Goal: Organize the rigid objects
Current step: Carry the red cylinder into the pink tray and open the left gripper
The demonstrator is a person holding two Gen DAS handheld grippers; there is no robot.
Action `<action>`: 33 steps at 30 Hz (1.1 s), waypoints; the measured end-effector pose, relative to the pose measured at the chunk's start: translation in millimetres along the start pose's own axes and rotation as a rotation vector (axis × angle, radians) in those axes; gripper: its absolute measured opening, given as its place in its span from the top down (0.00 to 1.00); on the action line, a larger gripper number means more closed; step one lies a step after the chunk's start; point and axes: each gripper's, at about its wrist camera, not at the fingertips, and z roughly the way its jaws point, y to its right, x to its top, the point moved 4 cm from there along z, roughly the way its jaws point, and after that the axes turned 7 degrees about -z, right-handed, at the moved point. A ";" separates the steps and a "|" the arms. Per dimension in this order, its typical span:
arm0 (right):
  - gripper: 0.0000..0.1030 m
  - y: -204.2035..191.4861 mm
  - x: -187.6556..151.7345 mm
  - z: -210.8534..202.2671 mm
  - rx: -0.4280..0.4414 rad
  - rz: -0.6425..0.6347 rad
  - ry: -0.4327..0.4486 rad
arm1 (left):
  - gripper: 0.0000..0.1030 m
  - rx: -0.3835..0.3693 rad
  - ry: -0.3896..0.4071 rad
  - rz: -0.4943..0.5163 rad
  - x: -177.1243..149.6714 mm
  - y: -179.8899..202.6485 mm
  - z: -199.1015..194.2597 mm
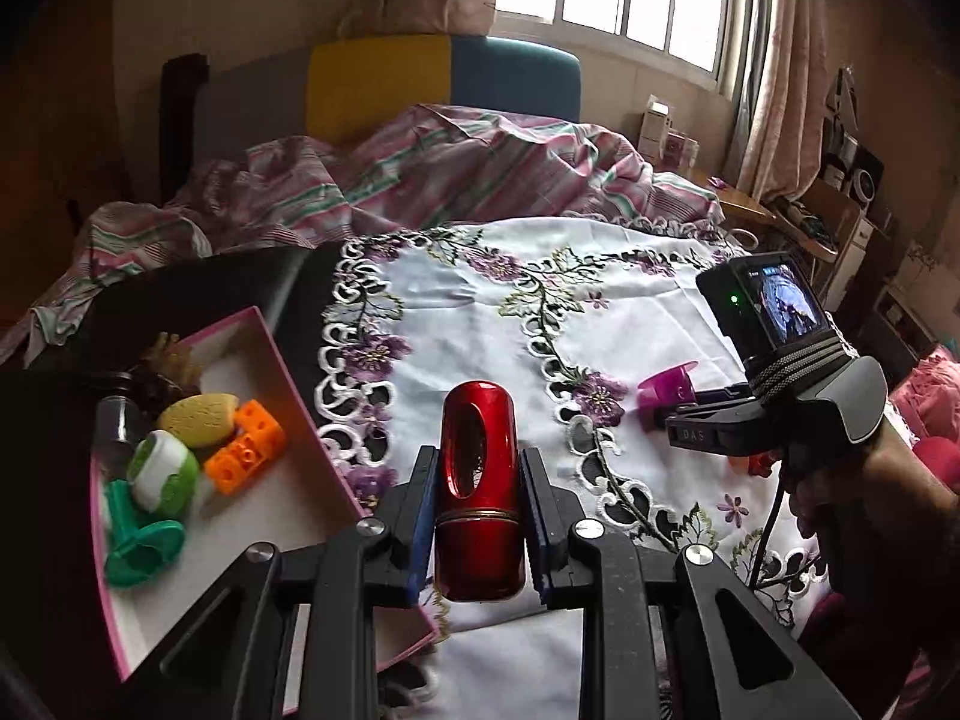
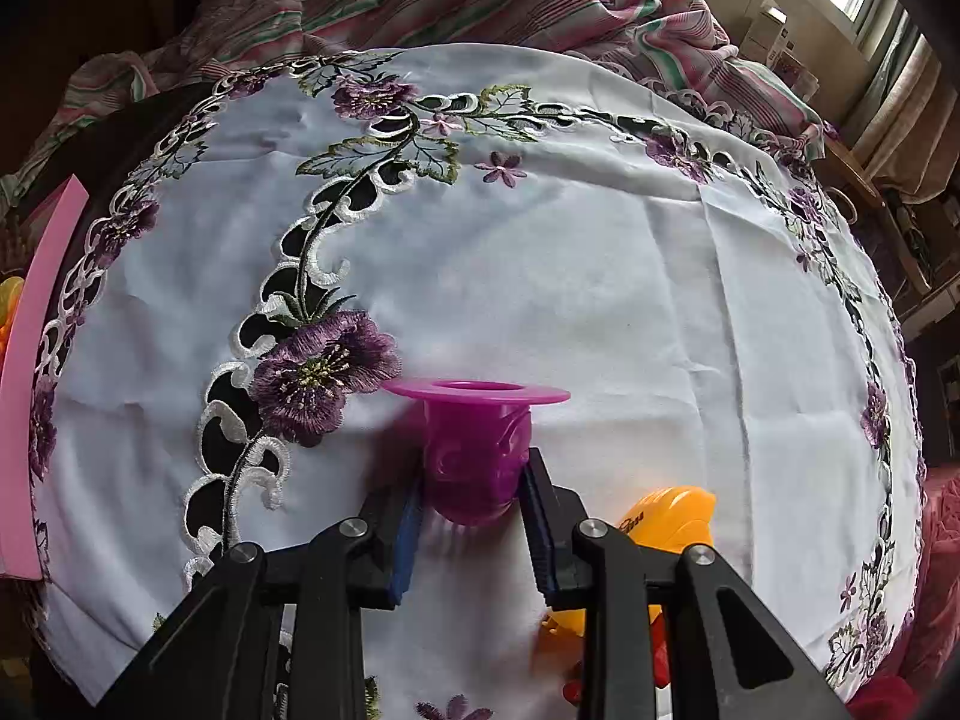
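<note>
Here the red canister point(image 1: 479, 492) sits clamped between the left gripper point(image 1: 479, 516) pads.

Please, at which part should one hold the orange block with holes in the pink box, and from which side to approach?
Probably grip the orange block across its two long flat sides, coming from above. The pink box wall and the neighbouring yellow piece block a sideways approach.

A broad stretch of embroidered white cloth point(image 2: 600, 300) lies bare across the middle — open passage; on the left, a pink-rimmed box point(image 1: 282, 360) crowded with toys narrows the way; rumpled striped bedding point(image 1: 420, 174) banks the far edge; a yellow toy point(image 2: 672, 519) sits close — beside the right gripper point(image 2: 474, 516).
</note>
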 end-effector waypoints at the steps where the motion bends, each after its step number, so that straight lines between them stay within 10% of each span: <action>1: 0.71 0.0 -0.1 0.1 0.001 0.001 -0.001 | 0.75 0.005 0.003 -0.003 -0.2 -1.9 -2.0; 33: 0.71 -1.2 -2.6 2.1 -0.012 -0.020 -0.001 | 0.75 0.217 -0.067 -0.207 -43.2 -115.3 -19.2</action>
